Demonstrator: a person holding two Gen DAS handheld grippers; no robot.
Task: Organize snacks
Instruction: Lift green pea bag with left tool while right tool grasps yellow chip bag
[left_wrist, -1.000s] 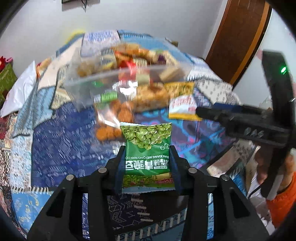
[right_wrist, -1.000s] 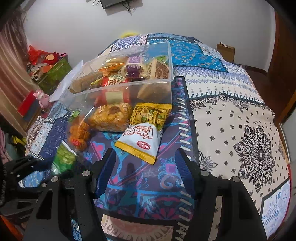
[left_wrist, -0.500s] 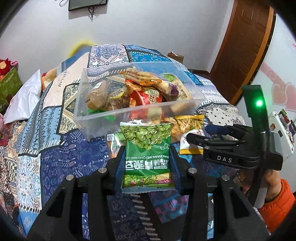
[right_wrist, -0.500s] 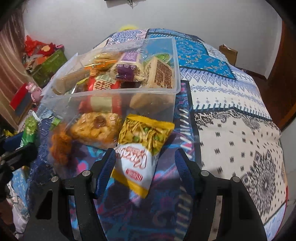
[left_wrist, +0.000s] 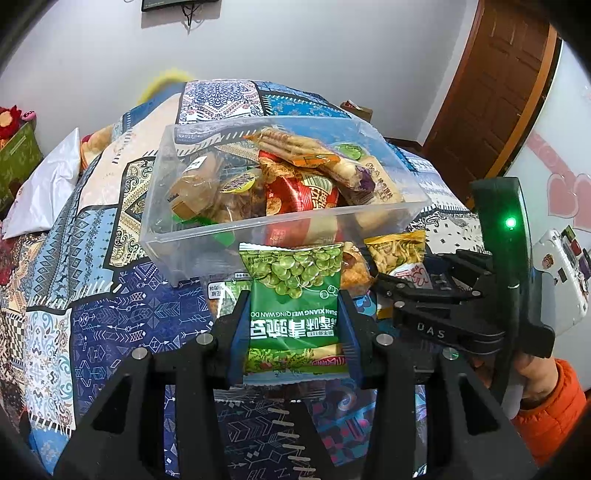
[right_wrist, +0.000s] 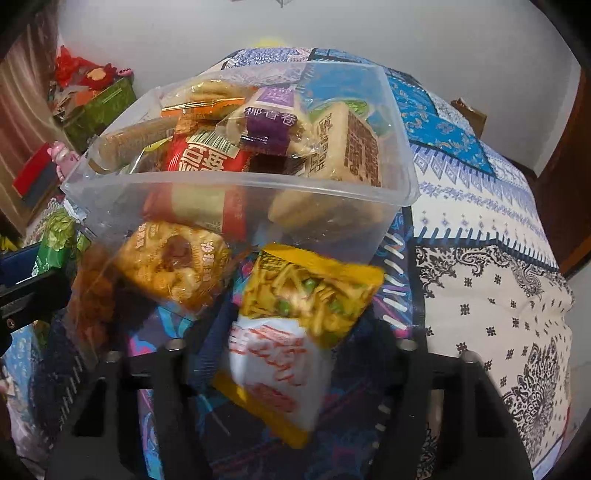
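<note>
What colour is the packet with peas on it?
Green, the pea packet held in the left gripper. The left wrist view shows it best.

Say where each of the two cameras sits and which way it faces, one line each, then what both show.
Left wrist: on the left gripper, angled down over the bed at the clear snack bin; its fingers clamp a green pea packet; a hand in an orange sleeve shows.
Right wrist: on the right gripper, angled down at a yellow-and-white snack packet; jaws just closing around it.
Shared: bin, both packets.
</note>
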